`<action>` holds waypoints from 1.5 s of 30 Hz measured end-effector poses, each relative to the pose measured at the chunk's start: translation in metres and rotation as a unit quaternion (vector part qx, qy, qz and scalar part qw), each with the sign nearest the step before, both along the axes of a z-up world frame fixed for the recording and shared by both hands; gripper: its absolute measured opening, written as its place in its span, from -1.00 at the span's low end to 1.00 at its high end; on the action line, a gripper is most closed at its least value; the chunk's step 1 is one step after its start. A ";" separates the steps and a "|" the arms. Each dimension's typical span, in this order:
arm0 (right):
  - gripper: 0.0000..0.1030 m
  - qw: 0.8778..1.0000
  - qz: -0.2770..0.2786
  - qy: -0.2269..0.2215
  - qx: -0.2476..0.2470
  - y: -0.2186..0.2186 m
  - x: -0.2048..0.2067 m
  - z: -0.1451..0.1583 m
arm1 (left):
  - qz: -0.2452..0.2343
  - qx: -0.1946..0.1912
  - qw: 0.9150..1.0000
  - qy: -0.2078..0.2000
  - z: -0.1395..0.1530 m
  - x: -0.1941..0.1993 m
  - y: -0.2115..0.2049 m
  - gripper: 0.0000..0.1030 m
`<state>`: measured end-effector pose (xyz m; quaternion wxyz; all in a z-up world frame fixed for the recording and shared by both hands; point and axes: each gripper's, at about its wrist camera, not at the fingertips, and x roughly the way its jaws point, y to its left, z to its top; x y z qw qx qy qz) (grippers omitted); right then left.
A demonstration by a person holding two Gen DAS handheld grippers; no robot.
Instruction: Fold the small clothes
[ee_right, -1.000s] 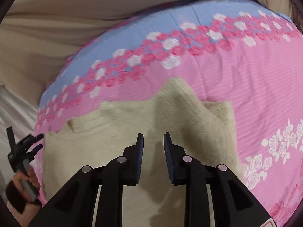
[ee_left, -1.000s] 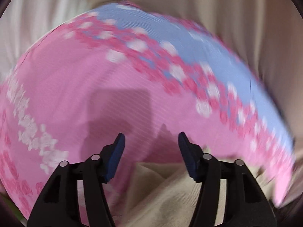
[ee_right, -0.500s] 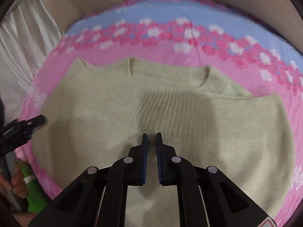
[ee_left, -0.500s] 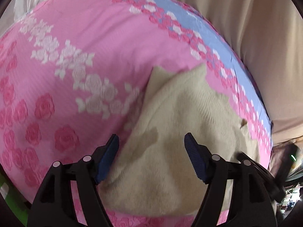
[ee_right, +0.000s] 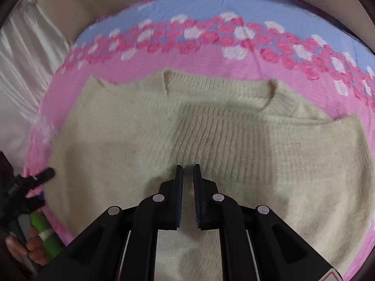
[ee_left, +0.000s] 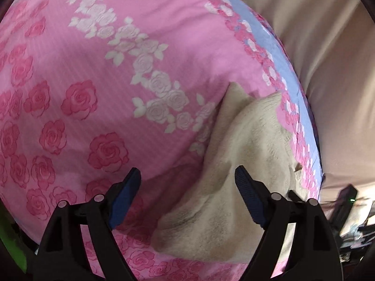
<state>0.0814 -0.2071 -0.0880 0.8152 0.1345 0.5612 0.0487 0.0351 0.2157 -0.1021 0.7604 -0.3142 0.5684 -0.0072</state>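
Note:
A cream knit sweater (ee_right: 211, 140) lies spread on a pink rose-print bedcover (ee_right: 199, 58), neckline at the far side, one part folded over on the right. My right gripper (ee_right: 188, 180) hovers over the sweater's middle, jaws nearly together, nothing between them. In the left wrist view the sweater (ee_left: 246, 152) lies at the right, bunched at its near edge. My left gripper (ee_left: 187, 182) is open and empty just above that edge and the bedcover (ee_left: 93, 70). The left gripper also shows in the right wrist view (ee_right: 35, 182) at the sweater's left edge.
The bedcover has a blue band (ee_right: 211, 7) along its far edge. Beige fabric (ee_left: 328, 58) lies beyond it. White curtain-like cloth (ee_right: 21, 58) hangs at the left. The person's hand on a green handle (ee_right: 42, 236) is at the lower left.
The left gripper has swung from the bare bedcover to the sweater's left edge and stayed open. The right gripper's jaws have closed further and it has moved over the sweater's centre.

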 end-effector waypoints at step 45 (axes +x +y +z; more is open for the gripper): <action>-0.96 0.998 0.020 0.013 -0.055 0.022 0.000 -0.004 | -0.044 -0.078 0.994 0.057 -0.023 0.002 -0.024 -0.45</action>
